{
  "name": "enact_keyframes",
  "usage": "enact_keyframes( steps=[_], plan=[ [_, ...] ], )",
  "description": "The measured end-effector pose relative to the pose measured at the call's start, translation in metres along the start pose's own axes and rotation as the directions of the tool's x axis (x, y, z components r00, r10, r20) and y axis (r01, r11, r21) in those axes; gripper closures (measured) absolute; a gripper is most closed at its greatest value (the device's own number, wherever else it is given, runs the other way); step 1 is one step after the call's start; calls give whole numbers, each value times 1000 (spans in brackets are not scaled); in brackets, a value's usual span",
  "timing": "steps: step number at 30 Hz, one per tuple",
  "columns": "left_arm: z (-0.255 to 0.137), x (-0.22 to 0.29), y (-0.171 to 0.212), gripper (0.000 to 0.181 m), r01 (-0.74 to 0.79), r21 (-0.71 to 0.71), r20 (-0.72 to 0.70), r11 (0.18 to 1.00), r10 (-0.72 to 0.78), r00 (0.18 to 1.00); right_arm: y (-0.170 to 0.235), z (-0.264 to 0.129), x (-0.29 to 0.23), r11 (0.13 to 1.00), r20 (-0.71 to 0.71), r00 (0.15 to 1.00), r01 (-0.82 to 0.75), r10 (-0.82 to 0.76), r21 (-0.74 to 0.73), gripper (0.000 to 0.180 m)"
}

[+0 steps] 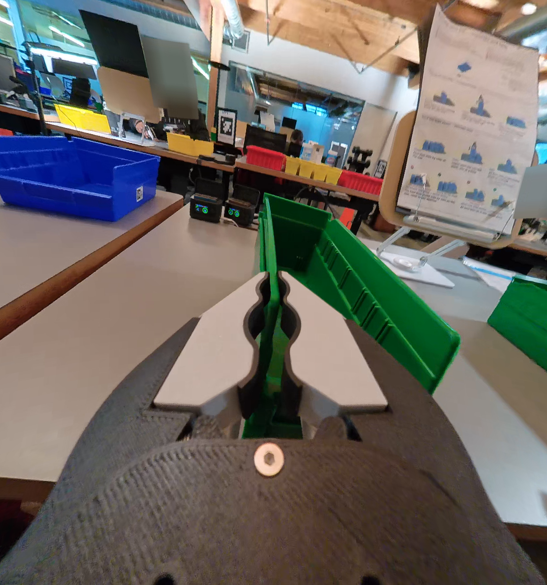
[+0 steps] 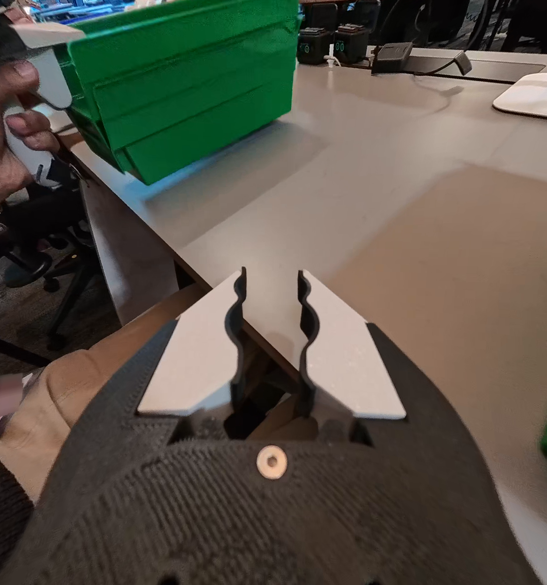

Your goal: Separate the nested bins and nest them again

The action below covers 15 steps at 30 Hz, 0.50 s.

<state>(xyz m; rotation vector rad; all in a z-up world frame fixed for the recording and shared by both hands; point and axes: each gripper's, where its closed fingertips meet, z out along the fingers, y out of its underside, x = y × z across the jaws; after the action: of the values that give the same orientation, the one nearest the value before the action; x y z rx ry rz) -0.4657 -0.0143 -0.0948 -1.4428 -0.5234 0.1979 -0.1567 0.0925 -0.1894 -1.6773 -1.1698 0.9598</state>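
Green bin [image 1: 345, 285] is hanging tilted above the grey table [image 1: 107, 348], one long wall pinched in the left gripper [image 1: 273, 278], whose fingers are pressing closed on that rim. In the right wrist view the bin [image 2: 186, 95] is floating clear of the tabletop, shadow beneath. A second green bin [image 1: 531, 329] is sitting to the right on the table. Right gripper [image 2: 270, 275] is hovering near the table edge, jaws parted, holding nothing. A blue bin [image 1: 76, 177] carrying a small code sticker is resting on the neighbouring table; an illustrated instruction sheet [image 1: 474, 120] is standing on a holder.
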Motion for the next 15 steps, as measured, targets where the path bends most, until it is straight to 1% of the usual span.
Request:
enact_keyframes(
  steps=[1,3,4,6,8,9,11,12,14,15],
  plan=[
    [-2,-2,-4,181,40,22,2,999,-40,999,0,0,0,1000,1,1000,0,0,0,148],
    [-6,-6,-14,181,110,71,-6,991,-110,994,0,0,-1,1000,2,1000,1,-1,-1,148],
    [-7,-6,-18,181,94,86,-9,992,-94,996,0,0,-1,1000,2,1000,2,-2,-2,148],
    [-5,-8,-18,181,11,64,17,998,-12,1000,0,0,-1,1000,4,1000,0,0,-2,149],
    [-7,-3,-17,181,92,51,-5,994,-92,996,1,1,-1,1000,6,1000,-2,2,-6,149],
    [-7,1,-17,181,107,53,-14,993,-107,994,1,1,-2,1000,8,1000,-2,2,-7,149],
    [-4,2,-13,181,1,44,8,999,-1,1000,1,0,-3,1000,10,1000,2,-2,-7,149],
    [-2,2,-12,181,15,39,2,999,-16,1000,1,0,-3,1000,10,1000,4,-4,-6,149],
    [-2,-3,-12,181,100,44,-4,994,-100,995,1,0,-3,1000,12,1000,2,-2,-6,149],
    [-4,-3,-14,181,104,56,-12,993,-103,995,2,1,-3,1000,13,1000,0,0,-8,149]
  ],
)
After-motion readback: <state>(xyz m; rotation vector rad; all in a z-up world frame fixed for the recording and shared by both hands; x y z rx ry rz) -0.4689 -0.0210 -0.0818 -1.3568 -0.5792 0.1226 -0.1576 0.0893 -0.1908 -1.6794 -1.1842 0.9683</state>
